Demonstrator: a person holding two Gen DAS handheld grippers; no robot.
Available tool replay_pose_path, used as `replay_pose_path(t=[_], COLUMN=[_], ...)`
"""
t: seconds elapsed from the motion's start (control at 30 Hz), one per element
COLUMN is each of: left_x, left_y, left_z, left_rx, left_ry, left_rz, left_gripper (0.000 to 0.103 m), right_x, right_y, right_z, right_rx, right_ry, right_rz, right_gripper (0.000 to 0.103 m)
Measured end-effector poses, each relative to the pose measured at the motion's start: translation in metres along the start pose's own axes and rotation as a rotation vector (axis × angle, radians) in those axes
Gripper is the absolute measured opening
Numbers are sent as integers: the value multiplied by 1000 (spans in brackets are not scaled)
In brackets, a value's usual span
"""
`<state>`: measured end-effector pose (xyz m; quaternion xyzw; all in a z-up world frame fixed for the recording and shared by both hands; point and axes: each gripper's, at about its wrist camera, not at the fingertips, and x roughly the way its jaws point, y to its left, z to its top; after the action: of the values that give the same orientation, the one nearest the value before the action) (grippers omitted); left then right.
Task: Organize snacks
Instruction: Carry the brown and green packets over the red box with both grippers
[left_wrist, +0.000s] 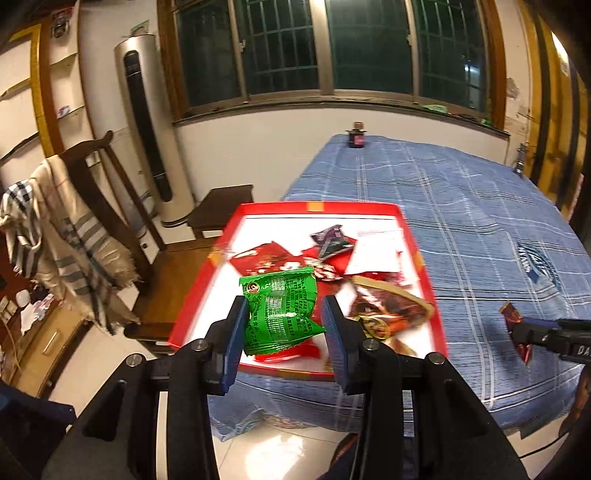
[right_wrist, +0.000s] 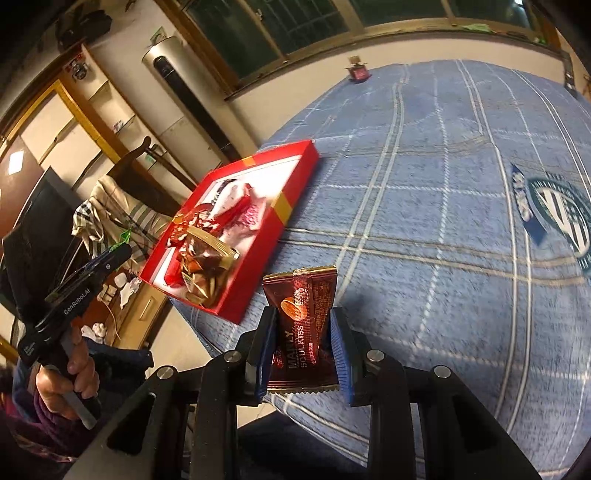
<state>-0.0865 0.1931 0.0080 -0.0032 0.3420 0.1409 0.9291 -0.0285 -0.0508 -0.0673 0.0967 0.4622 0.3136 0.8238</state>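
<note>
My left gripper is shut on a green snack packet and holds it above the near edge of a red tray. The tray lies on the blue checked cloth and holds several red and brown snack packets. My right gripper is shut on a brown chocolate packet and holds it above the cloth, right of the red tray. The right gripper also shows at the right edge of the left wrist view. The left gripper shows at the left of the right wrist view.
The blue checked cloth covers the table. A small dark jar stands at its far edge. A wooden chair with a draped scarf stands to the left, beside a tall white air conditioner.
</note>
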Motion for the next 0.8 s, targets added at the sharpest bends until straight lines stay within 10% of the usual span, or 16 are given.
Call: replay_pose_path(t=[0.8], left_x=[22], left_y=[38], left_z=[4], left_rx=[-38], left_ry=[24], left_rz=[84], left_gripper=[38], right_x=[40], right_y=[93], right_z=[56], right_rx=[-211], right_ry=[13], right_rz=[88], right_gripper=[29])
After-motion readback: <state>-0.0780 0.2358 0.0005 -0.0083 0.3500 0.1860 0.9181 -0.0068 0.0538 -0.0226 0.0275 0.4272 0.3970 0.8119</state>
